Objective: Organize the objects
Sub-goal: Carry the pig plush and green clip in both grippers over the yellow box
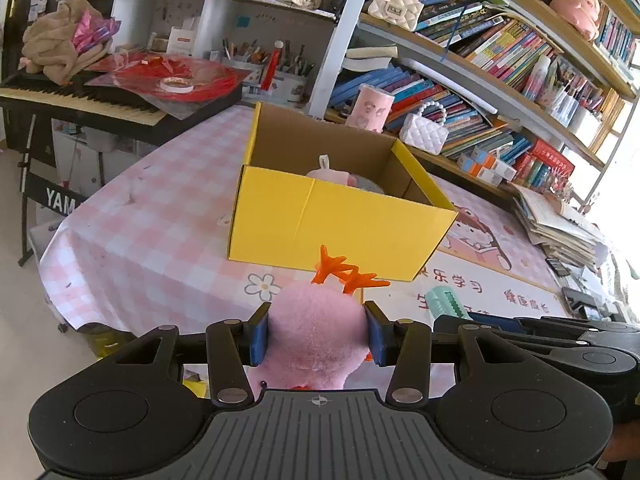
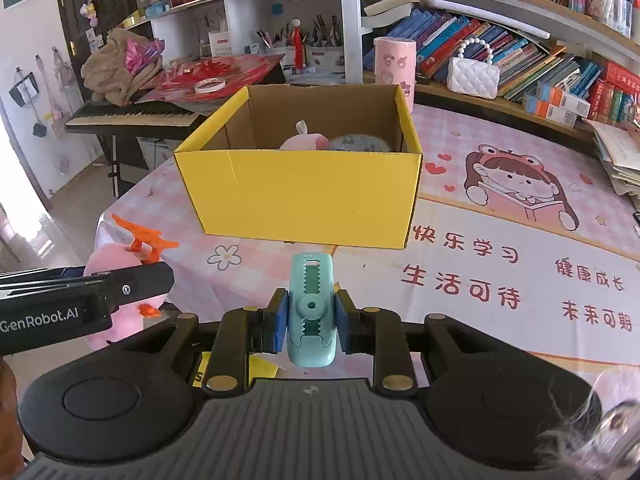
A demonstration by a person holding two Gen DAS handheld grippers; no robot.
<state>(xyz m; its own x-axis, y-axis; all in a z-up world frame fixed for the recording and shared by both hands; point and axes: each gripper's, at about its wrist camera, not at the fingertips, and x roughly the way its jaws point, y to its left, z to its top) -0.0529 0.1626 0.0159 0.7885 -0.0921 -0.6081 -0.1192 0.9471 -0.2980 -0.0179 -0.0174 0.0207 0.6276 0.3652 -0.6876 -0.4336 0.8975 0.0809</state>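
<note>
Left gripper (image 1: 316, 334) squeezes a pink plush toy (image 1: 316, 332) with orange feet; right gripper (image 2: 309, 322) pinches a teal eraser case (image 2: 310, 312). Both are held over the tablecloth (image 2: 500, 248), just near of the yellow box (image 2: 300, 196), which has another pink toy (image 2: 304, 142) inside.

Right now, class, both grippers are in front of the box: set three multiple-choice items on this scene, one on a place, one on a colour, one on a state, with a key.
1. Where is the yellow box?
A. on the checked tablecloth
B. on the piano
C. on a bookshelf

2. What colour are the feet of the plush toy in the left gripper?
A. green
B. orange
C. black

3. What is the state of the right gripper?
A. open and empty
B. shut on a pen
C. shut on the mint green clip

Key: A, the box stands on the tablecloth in both views; B, orange feet stick up from the pink plush; C, the blue pads press both sides of the clip.
</note>
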